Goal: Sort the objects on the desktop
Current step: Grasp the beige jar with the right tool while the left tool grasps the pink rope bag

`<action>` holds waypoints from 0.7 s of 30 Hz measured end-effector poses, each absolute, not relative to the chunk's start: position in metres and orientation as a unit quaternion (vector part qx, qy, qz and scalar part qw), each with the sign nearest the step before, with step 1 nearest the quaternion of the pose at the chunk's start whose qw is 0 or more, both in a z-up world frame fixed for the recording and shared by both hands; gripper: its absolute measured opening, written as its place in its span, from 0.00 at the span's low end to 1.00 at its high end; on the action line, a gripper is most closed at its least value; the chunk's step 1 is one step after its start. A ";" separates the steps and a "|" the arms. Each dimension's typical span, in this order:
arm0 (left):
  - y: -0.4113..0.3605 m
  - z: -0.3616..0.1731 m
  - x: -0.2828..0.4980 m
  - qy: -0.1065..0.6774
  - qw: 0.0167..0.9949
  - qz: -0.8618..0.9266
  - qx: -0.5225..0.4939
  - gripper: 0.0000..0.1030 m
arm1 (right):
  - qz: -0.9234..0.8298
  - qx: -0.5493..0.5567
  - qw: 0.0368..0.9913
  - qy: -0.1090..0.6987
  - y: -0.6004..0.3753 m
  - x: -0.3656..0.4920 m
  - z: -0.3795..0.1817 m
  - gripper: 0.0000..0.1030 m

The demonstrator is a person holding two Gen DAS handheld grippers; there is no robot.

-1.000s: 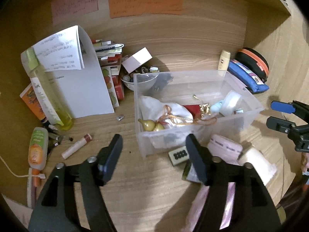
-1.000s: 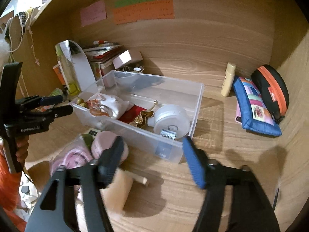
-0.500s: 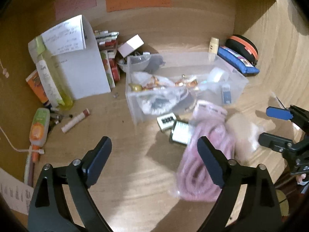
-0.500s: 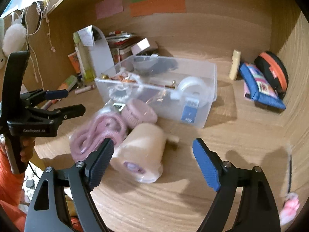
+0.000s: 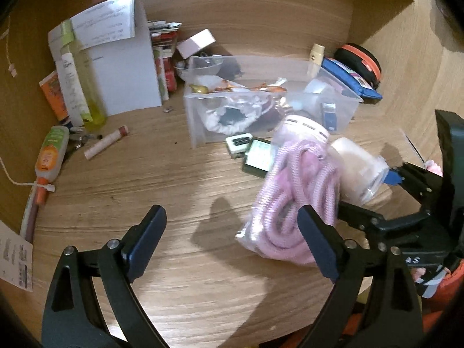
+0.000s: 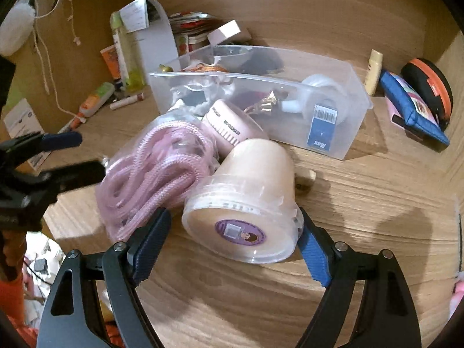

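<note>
A cream plastic cup point(image 6: 249, 200) lies on its side on the wooden desk, its base toward me. My right gripper point(image 6: 232, 249) is open with its fingers on either side of the cup's base, not closed on it; it also shows in the left wrist view point(image 5: 374, 200). A bag of pink rope point(image 6: 153, 168) lies just left of the cup, also in the left wrist view point(image 5: 293, 194). My left gripper point(image 5: 232, 243) is open and empty over bare desk, left of the rope. A clear bin point(image 6: 342, 133) holding several items stands behind.
A pink device point(image 6: 232, 127) leans against the bin. A small calculator point(image 5: 258, 159) lies in front of the bin. Bottles and papers point(image 5: 87, 81) stand at the back left, a lip balm tube point(image 5: 105, 142) and glue tube point(image 5: 49, 153) on the left, a blue pouch point(image 6: 414, 107) and black-orange case point(image 6: 429, 87) at the right.
Both grippers pulled back from the bin. The right gripper then moved forward and down, so its open fingers now flank the cream cup. The left gripper shifted slightly toward the pink rope.
</note>
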State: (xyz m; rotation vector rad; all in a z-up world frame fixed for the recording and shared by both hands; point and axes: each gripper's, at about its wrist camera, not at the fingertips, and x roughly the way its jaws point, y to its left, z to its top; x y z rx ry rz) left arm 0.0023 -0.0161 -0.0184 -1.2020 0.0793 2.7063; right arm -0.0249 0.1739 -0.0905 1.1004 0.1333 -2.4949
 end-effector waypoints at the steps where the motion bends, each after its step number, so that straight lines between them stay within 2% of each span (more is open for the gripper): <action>1: -0.011 -0.019 0.002 0.029 0.095 0.909 -0.405 0.92 | -0.896 0.393 0.200 0.048 0.175 -0.026 -0.091 0.76; 2: -0.009 -0.020 0.002 0.031 0.098 0.909 -0.405 0.92 | -0.898 0.389 0.197 0.047 0.178 -0.025 -0.091 0.68; 4: 0.000 -0.022 -0.001 0.035 0.110 0.905 -0.409 0.92 | -0.898 0.388 0.204 0.043 0.182 -0.024 -0.089 0.64; 15: 0.042 -0.045 -0.020 0.066 0.150 0.883 -0.441 0.92 | -0.898 0.384 0.207 0.060 0.205 -0.010 -0.080 0.64; 21: 0.056 -0.049 -0.021 0.081 0.168 0.876 -0.446 0.92 | -0.901 0.378 0.208 0.042 0.218 -0.011 -0.074 0.64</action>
